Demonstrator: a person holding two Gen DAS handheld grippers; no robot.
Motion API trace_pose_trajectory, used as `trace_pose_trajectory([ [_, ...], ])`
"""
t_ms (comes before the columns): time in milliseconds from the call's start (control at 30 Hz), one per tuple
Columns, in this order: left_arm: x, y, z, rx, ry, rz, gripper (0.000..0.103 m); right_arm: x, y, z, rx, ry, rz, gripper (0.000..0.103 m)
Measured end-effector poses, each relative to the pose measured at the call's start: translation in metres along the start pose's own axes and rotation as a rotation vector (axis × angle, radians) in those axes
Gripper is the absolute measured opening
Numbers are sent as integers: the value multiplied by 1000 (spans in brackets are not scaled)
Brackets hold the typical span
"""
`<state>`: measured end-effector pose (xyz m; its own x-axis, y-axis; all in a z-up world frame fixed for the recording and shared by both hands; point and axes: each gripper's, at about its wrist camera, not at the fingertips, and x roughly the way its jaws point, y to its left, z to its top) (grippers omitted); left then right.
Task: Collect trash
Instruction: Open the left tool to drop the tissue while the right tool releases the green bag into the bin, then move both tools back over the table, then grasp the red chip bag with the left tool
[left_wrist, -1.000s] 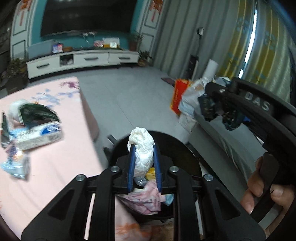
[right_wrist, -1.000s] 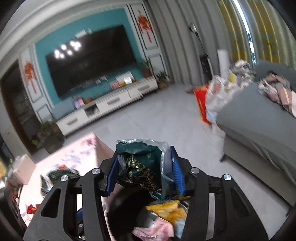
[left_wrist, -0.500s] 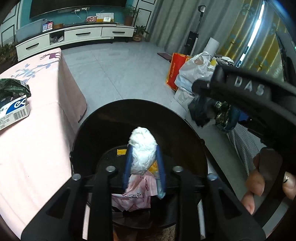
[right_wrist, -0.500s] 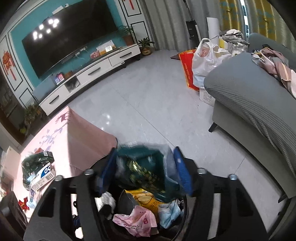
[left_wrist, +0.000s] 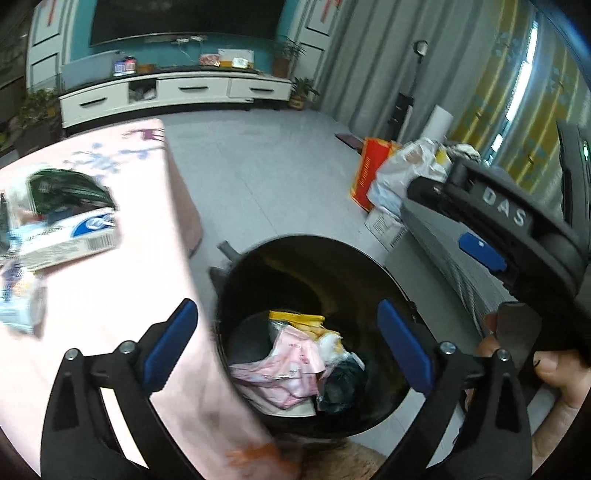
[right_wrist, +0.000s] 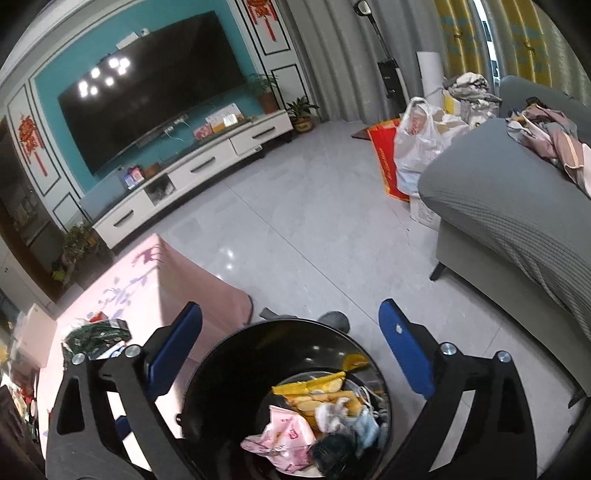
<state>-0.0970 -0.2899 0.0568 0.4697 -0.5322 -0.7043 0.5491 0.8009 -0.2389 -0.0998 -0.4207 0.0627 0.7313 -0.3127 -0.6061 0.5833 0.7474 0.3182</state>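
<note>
On your far left, the table (left_wrist: 110, 295) under its pink cloth carries the trash not yet collected: a dark green wrapper (left_wrist: 70, 188) lies at the far side, and a white and blue carton (left_wrist: 70, 240) sits just in front of it, touching it. A blurred pale packet (left_wrist: 22, 306) lies nearer to you at the table's left edge.

Your left tongs (left_wrist: 288, 347) are spread wide with nothing between the blue pads (left_wrist: 170, 343), and they hang over the near edge of the table and the mouth of the black bin (left_wrist: 314, 258). The bin stands on the grey floor just beside the table's corner. Inside it you can see a pink wrapper (left_wrist: 291, 365), a yellow snack packet (left_wrist: 299, 319) behind it, a white crumpled wad (left_wrist: 330, 345) and a dark green-black wrapper (left_wrist: 341, 380) to the right of the pink one.

Your right tongs (right_wrist: 291, 347) are also wide apart and empty, poised above the same bin (right_wrist: 236, 369), where the yellow packet (right_wrist: 314, 395), pink wrapper (right_wrist: 288, 432) and dark wrapper (right_wrist: 334, 454) lie together at the bottom. In the left wrist view, your right hand (left_wrist: 550, 373) grips the black handle of the right tool at the far right, near the grey sofa (right_wrist: 498, 206). A white plastic bag (right_wrist: 417, 147) and a red bag (right_wrist: 384, 155) stand on the floor at the sofa's end.
</note>
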Motion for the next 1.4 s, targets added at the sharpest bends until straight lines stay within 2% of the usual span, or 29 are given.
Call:
trace_pose_trajectory([
  [233, -51, 61, 9, -79, -77, 152, 100, -17, 46, -1, -58, -105, 110, 99],
  [400, -91, 132, 16, -139, -130, 313, 100, -23, 91, -10, -129, -178, 202, 99],
  [500, -108, 182, 14, -213, -154, 421, 100, -20, 119, -20, -174, -196, 245, 99],
  [633, -122, 247, 0, -365, -192, 494, 100, 2, 159, -42, -248, -129, 299, 99],
  [700, -122, 276, -11, -444, -178, 548, 100, 15, 176, -55, -284, -99, 300, 99],
  [767, -123, 295, -17, -479, -171, 609, 100, 28, 192, -73, -339, -77, 282, 99],
  [833, -122, 307, -19, -499, -158, 614, 100, 37, 202, -86, -382, -64, 260, 99],
  [933, -125, 324, -22, -547, -145, 566, 100, 43, 211, -104, -421, -57, 243, 99],
  [1000, -126, 332, -23, -573, -147, 569, 100, 45, 216, -111, -442, -52, 240, 99],
  [1167, -124, 349, -25, -619, -121, 570, 100, 50, 222, -123, -494, -64, 197, 99],
  [1300, -122, 365, -30, -667, -85, 550, 100, 53, 224, -131, -507, -48, 197, 99],
  [1400, -126, 371, -33, -692, -97, 539, 100, 56, 227, -134, -520, -35, 189, 99],
])
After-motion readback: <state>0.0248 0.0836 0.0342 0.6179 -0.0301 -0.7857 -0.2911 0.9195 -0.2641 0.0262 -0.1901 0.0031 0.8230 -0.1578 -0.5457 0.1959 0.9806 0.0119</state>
